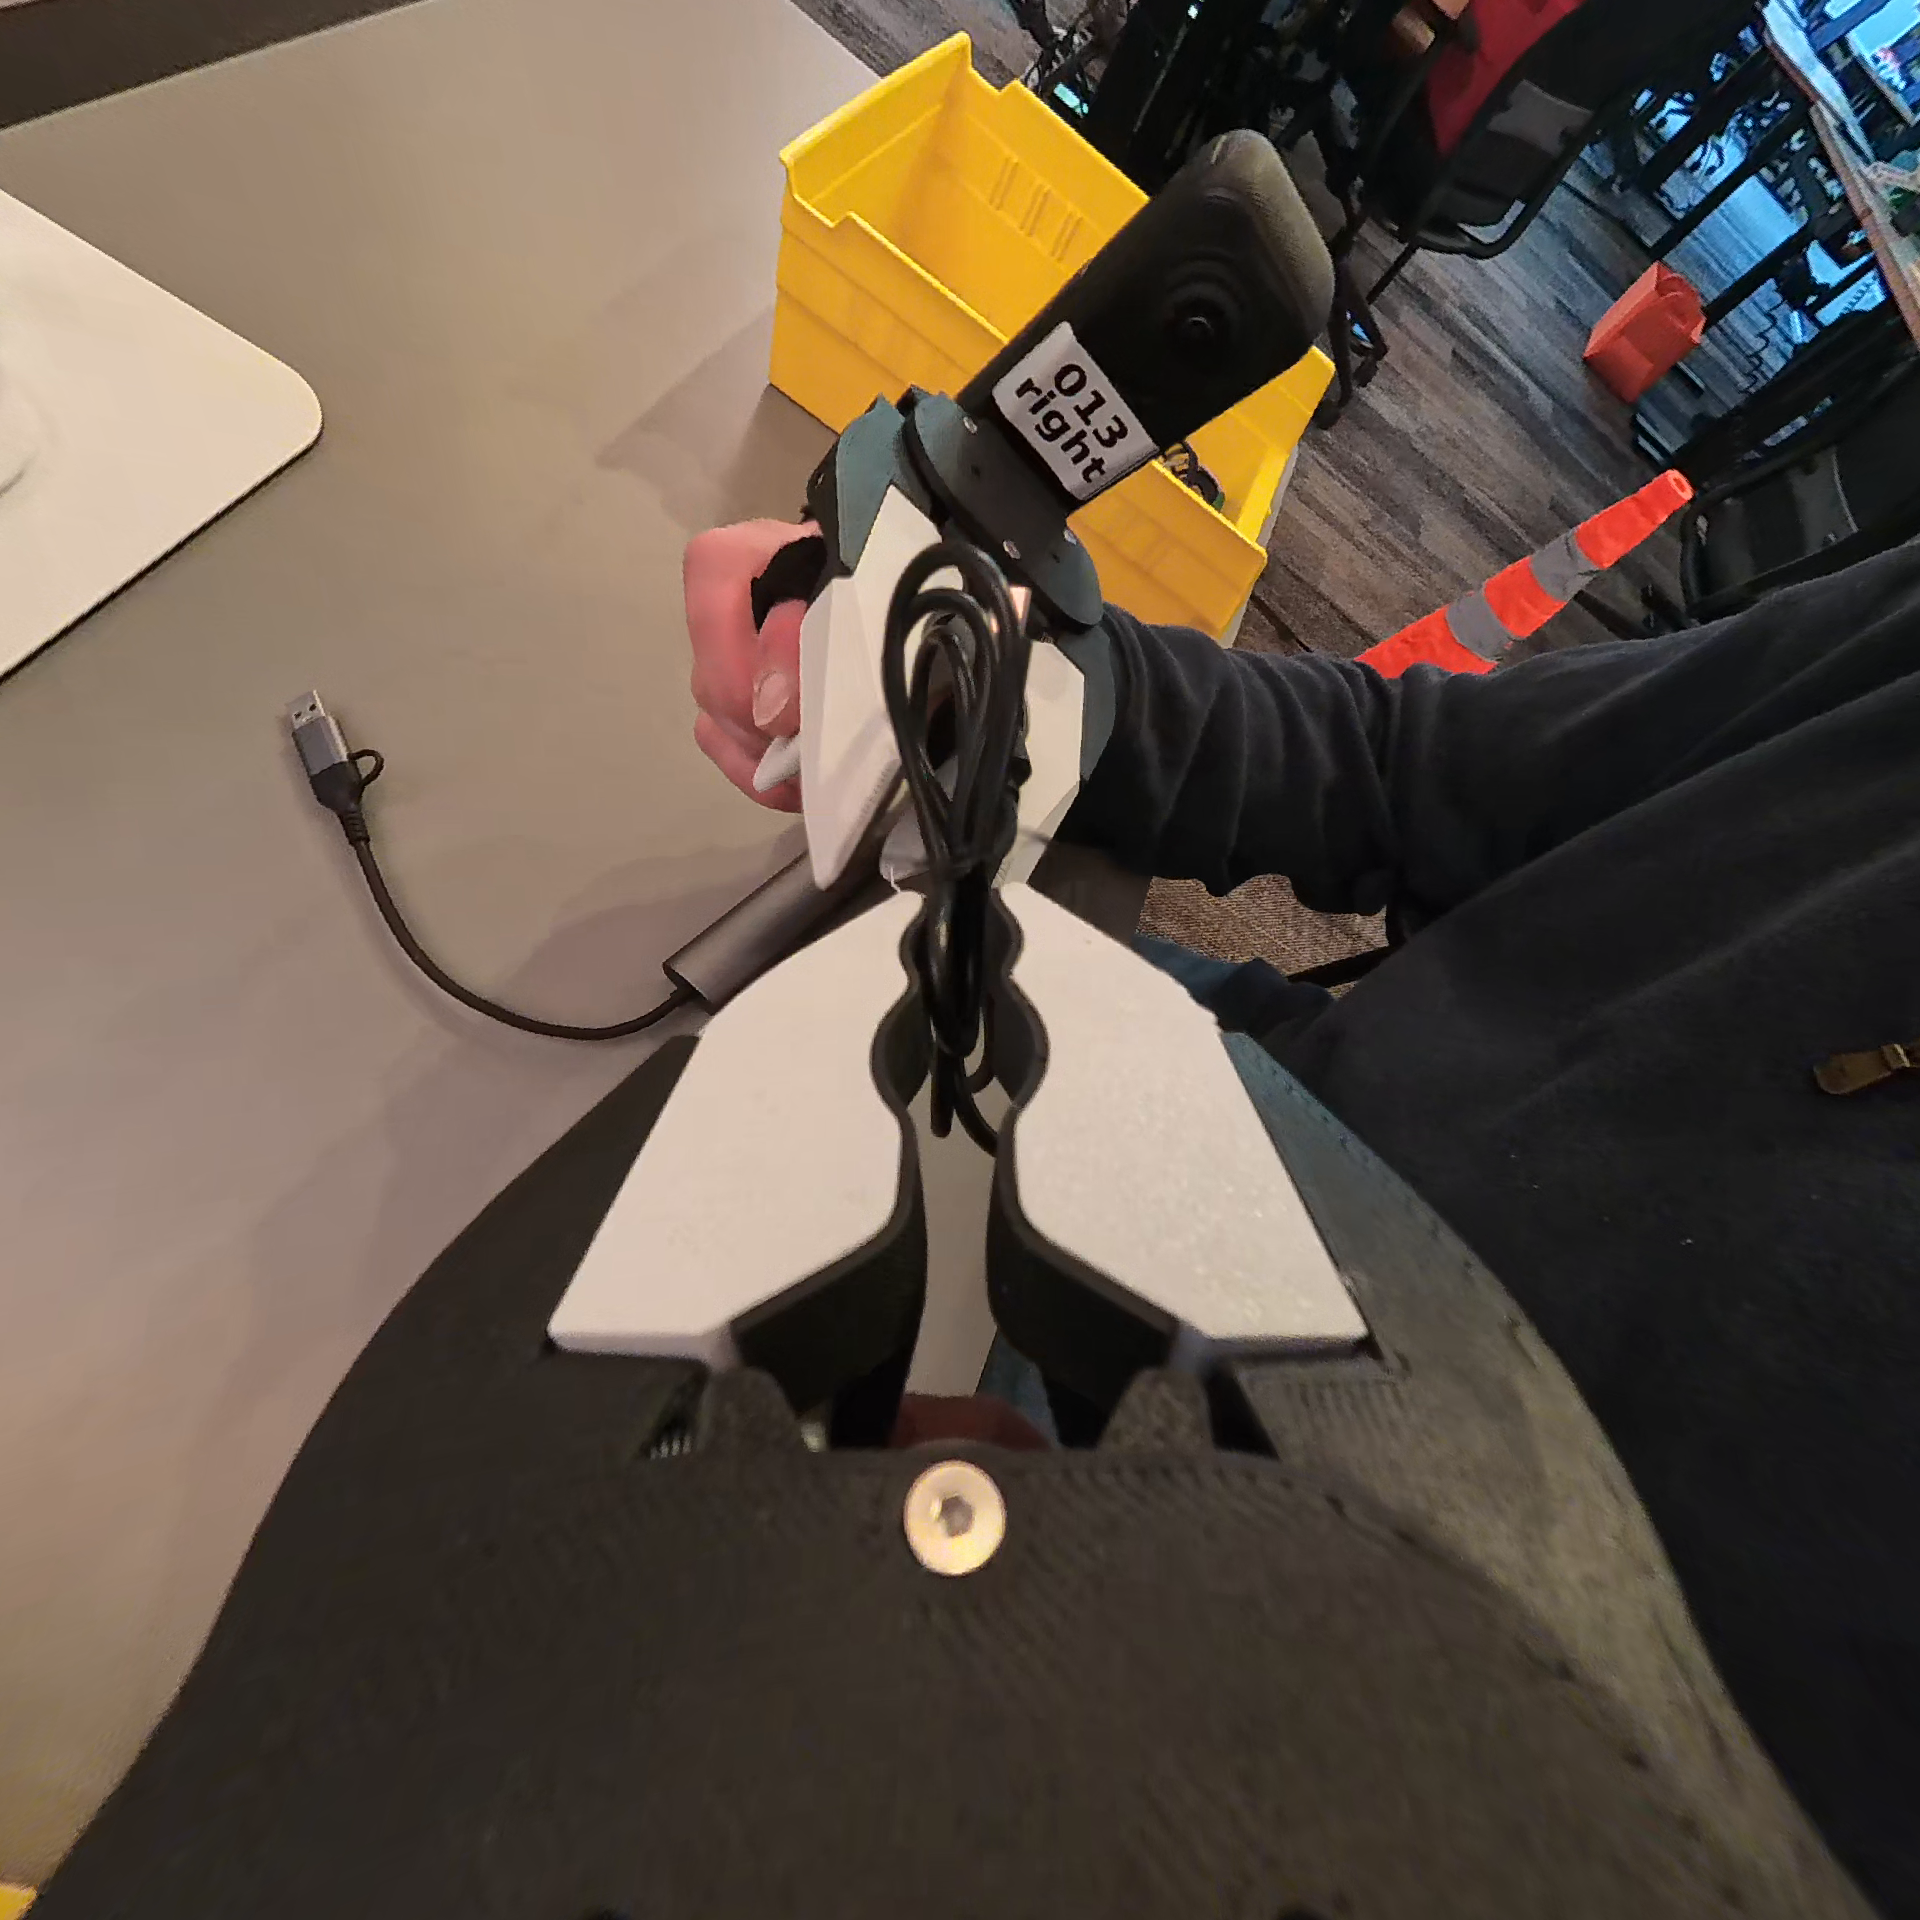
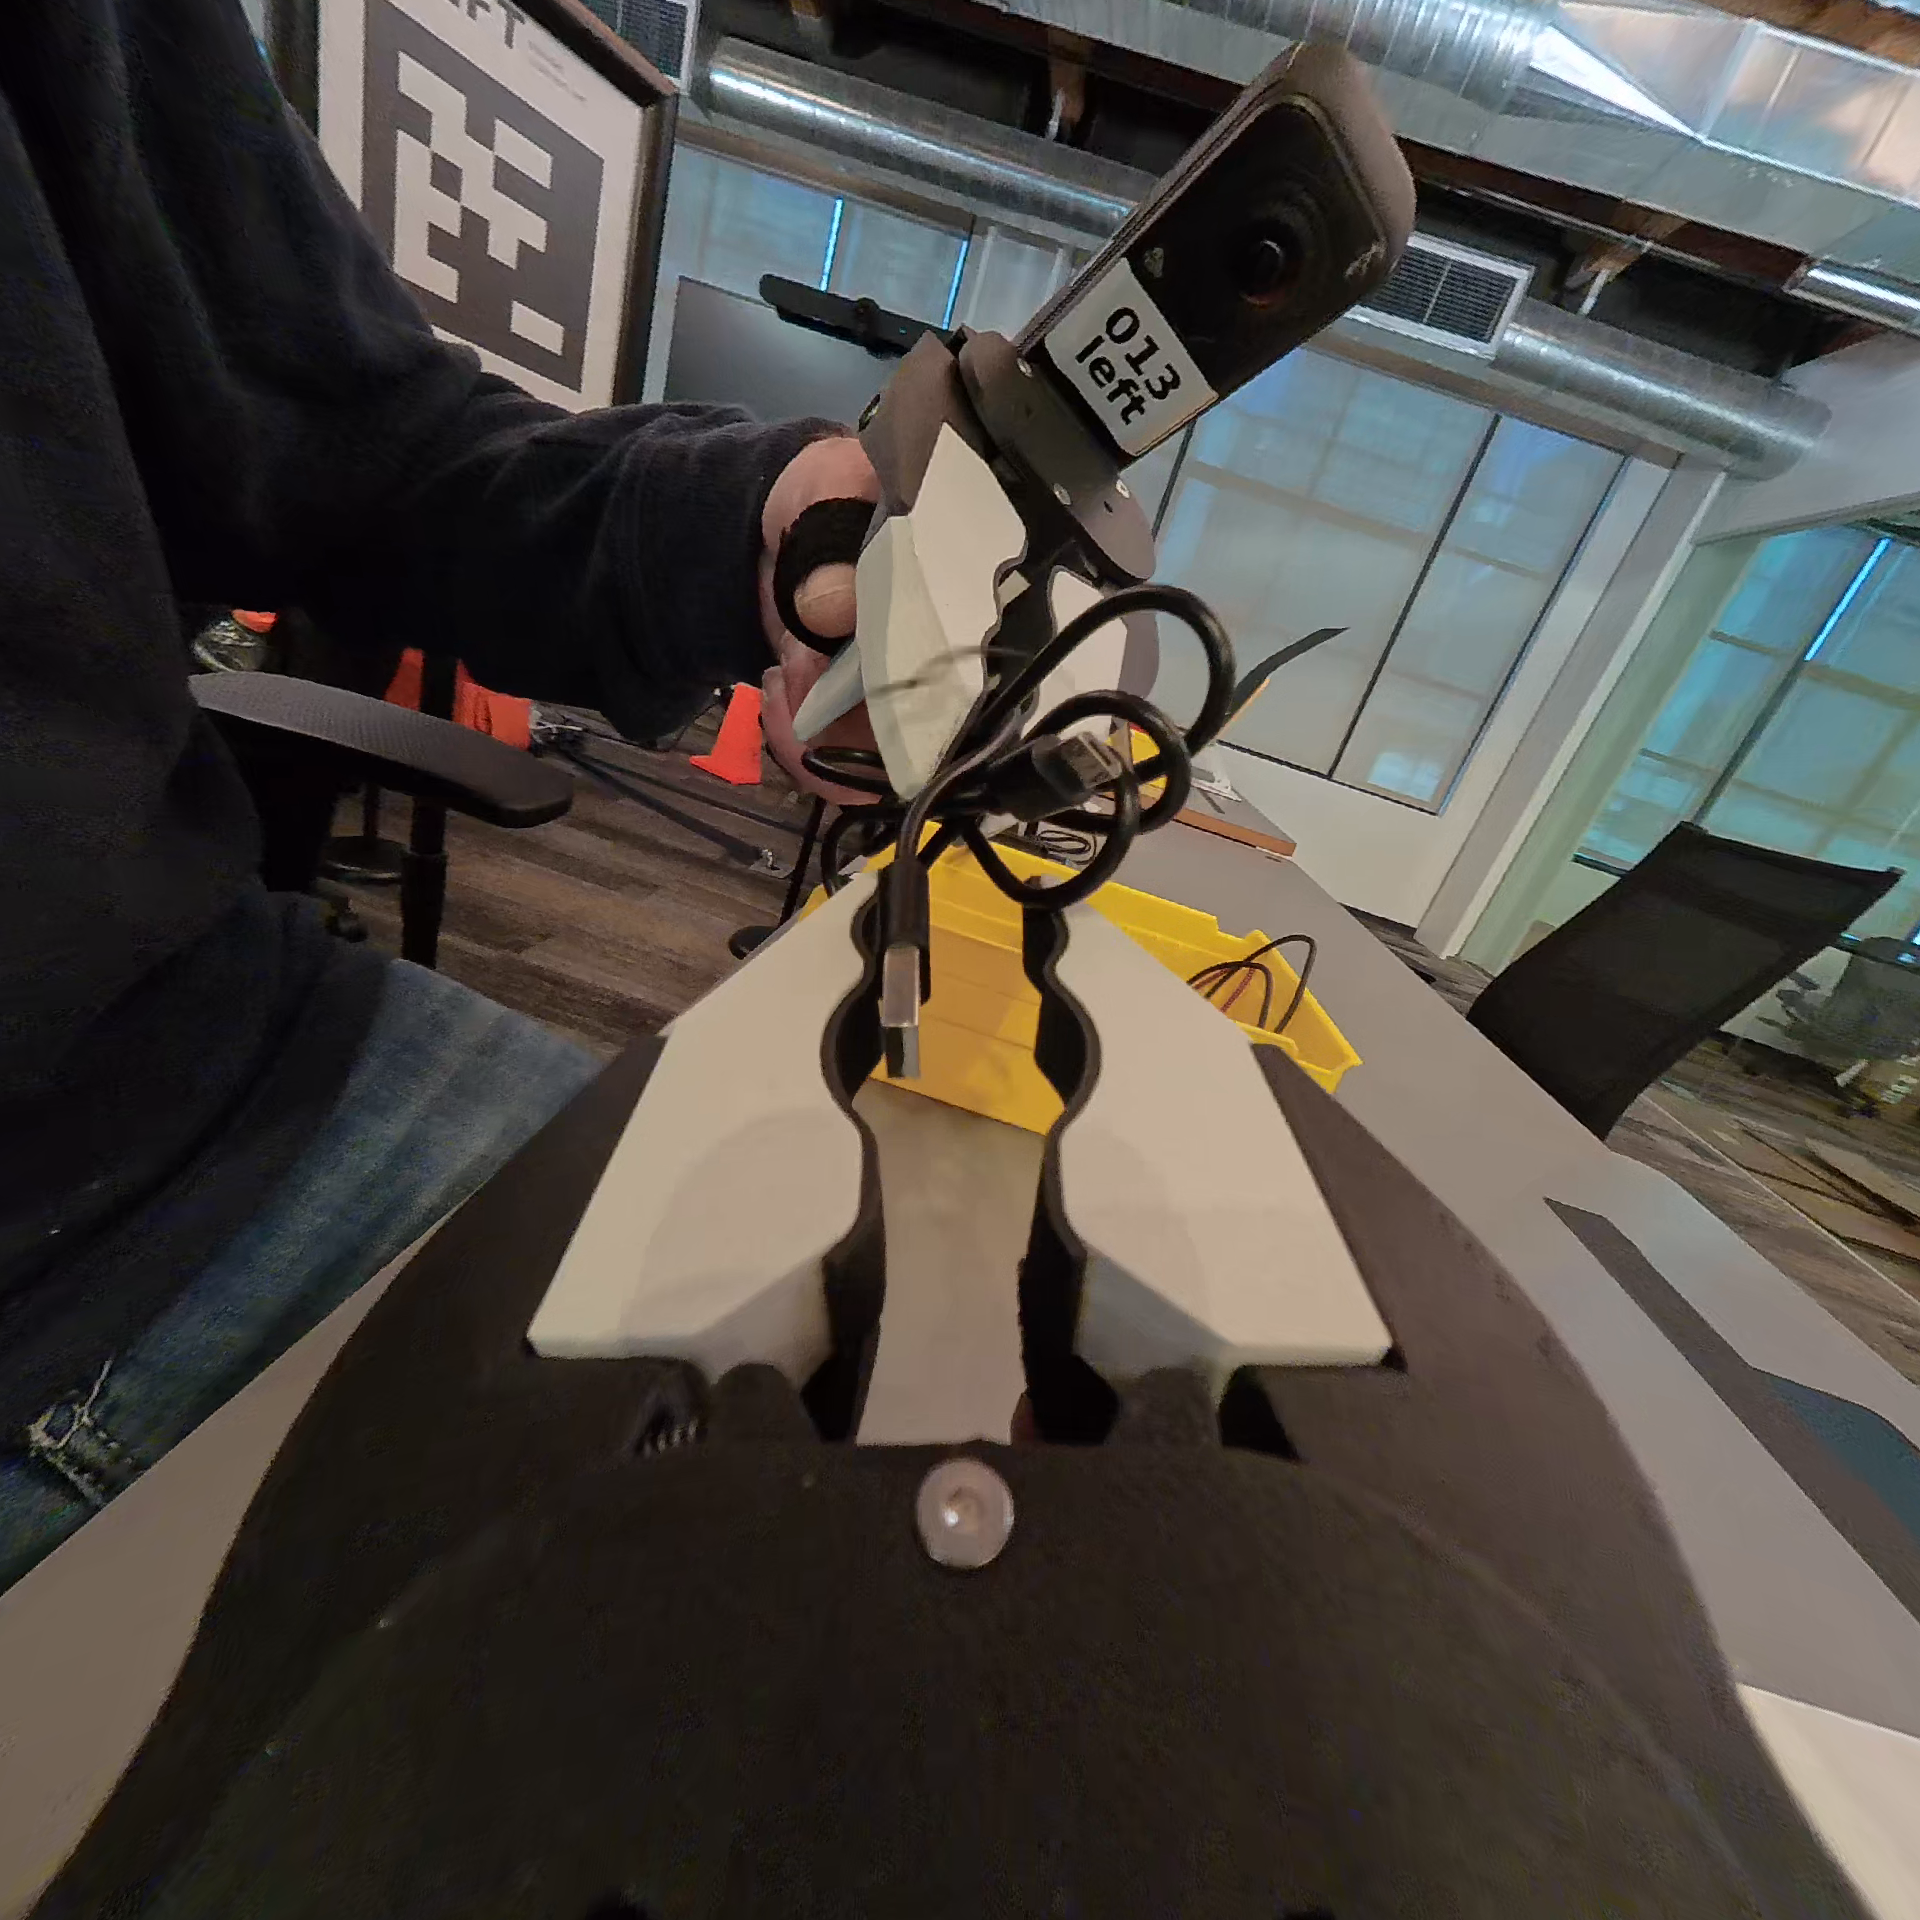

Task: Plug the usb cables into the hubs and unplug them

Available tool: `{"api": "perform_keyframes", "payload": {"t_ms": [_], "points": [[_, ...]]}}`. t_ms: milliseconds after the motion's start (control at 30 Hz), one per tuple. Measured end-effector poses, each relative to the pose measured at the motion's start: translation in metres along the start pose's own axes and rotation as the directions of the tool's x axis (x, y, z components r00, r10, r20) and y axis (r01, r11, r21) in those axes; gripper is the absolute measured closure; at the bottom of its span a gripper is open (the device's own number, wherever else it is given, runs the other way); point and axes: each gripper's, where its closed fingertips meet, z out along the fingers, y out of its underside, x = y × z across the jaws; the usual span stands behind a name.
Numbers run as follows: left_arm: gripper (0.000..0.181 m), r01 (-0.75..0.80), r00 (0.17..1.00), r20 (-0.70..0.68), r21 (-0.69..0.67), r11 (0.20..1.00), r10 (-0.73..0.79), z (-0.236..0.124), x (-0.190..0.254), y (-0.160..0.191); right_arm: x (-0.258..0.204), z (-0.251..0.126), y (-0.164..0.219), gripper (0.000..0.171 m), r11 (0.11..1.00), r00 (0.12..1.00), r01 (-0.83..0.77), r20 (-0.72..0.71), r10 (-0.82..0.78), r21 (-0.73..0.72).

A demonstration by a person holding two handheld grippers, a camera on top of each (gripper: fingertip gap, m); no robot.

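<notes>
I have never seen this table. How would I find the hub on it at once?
Start at the big yellow plastic bin at the far edge of the grey table. Nearer than it lies the slim grey metal hub, partly hidden behind the left gripper. Only it has a short dark lead ending in a silver plug.

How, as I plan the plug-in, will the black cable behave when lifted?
Probably floppy: the black cable hangs in limp loops from the left gripper. Likely light: one pinch holds it. Its USB plug dangles, so may swing.
</notes>
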Motion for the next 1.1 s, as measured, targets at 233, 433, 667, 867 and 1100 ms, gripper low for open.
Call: {"api": "perform_keyframes", "payload": {"t_ms": [233,433,667,867,1100], "points": [[0.175,-0.019,1.0,0.0,-0.006,1.0,0.019,-0.001,0.001,-0.002,-0.001,-0.003,0.0,0.145,1.0,1.0,-0.024,0.02,0.023,0.008],[0.175,-0.049,0.998,0.04,-0.02,0.999,0.05,-0.002,-0.003,0.002,0.0,-0.008,0.01,0.157,0.997,0.998,-0.064,0.025,0.065,-0.042],[0.175,-0.033,0.983,0.182,-0.029,0.999,0.038,-0.023,-0.026,0.03,-0.002,-0.011,0.092,0.143,0.875,0.991,-0.11,0.011,0.131,-0.472],[0.175,-0.018,0.965,0.259,-0.035,0.999,0.027,-0.034,-0.041,0.056,-0.018,-0.005,0.161,0.149,0.669,0.99,-0.089,0.008,0.141,-0.738],[0.175,-0.032,0.96,0.278,-0.04,0.999,0.042,-0.042,-0.047,0.066,-0.008,0.01,0.191,0.15,0.573,0.994,-0.063,-0.002,0.107,-0.817]]}}
